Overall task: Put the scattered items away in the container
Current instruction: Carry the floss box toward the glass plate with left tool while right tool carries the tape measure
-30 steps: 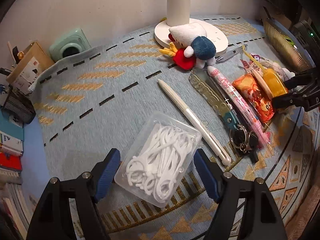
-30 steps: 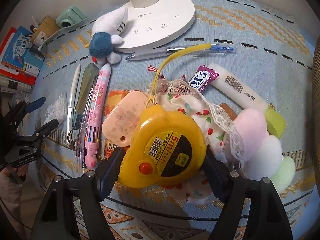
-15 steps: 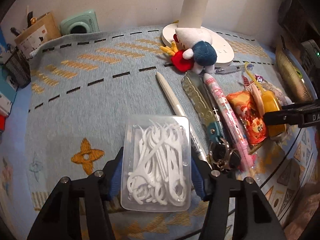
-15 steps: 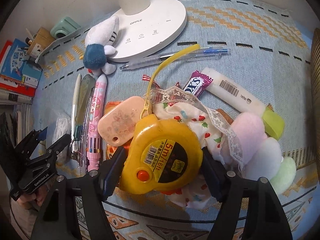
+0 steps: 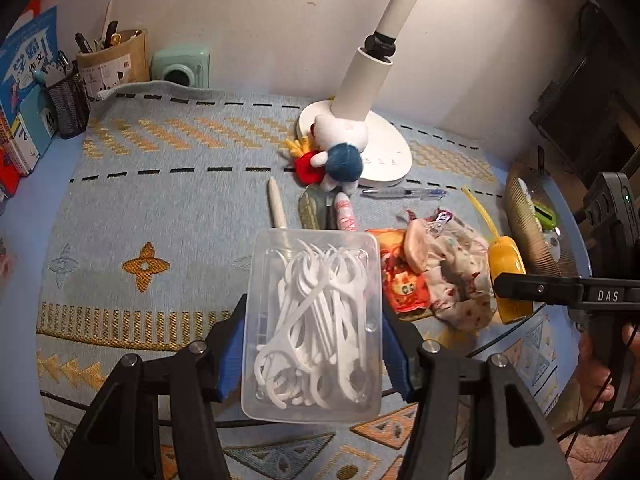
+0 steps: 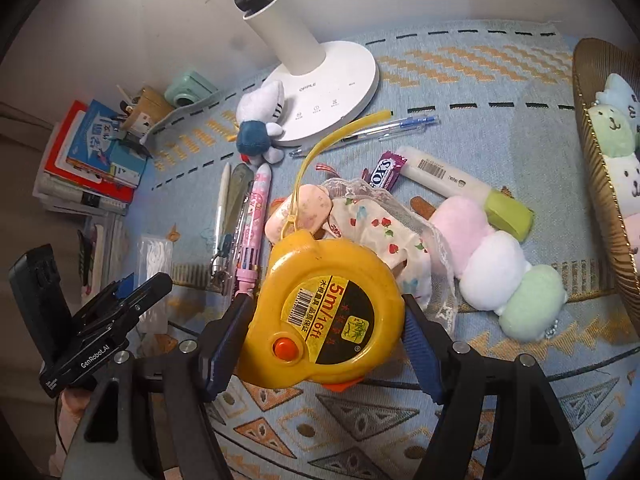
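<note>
Biggest change first: our left gripper (image 5: 314,344) now has the floss box (image 5: 314,324) up off the table (image 5: 168,208). A second ago that clear box was lying flat on the cloth with the fingers spread either side of it; now the blue pads are pinching its long sides and we can see the cloth pattern well below it, with the lamp (image 5: 360,140) much further back than it looked before. So that pick looks done to us.

Right gripper (image 6: 326,334) hasn't changed its hold: fingers clamped on the yellow tape measure (image 6: 326,312), same as a second ago. It does seem a little higher over the pile now, with its yellow strap (image 6: 340,140) trailing back toward the lamp base. Seen from the left camera, the tape sits well to the right of the lamp, close to the basket.

The basket (image 6: 592,168) is at the far right of the lamp, already holding a couple of plush toys (image 6: 616,128), so we reckon that's the container. Both hands are loaded, so next up should be carrying both over there.

Still left near the lamp: the plush doll (image 5: 340,148), pens (image 6: 258,216), glue stick (image 6: 460,184), candy (image 6: 386,170), and the pastel dango plush (image 6: 496,260). Plenty more trips to go.
</note>
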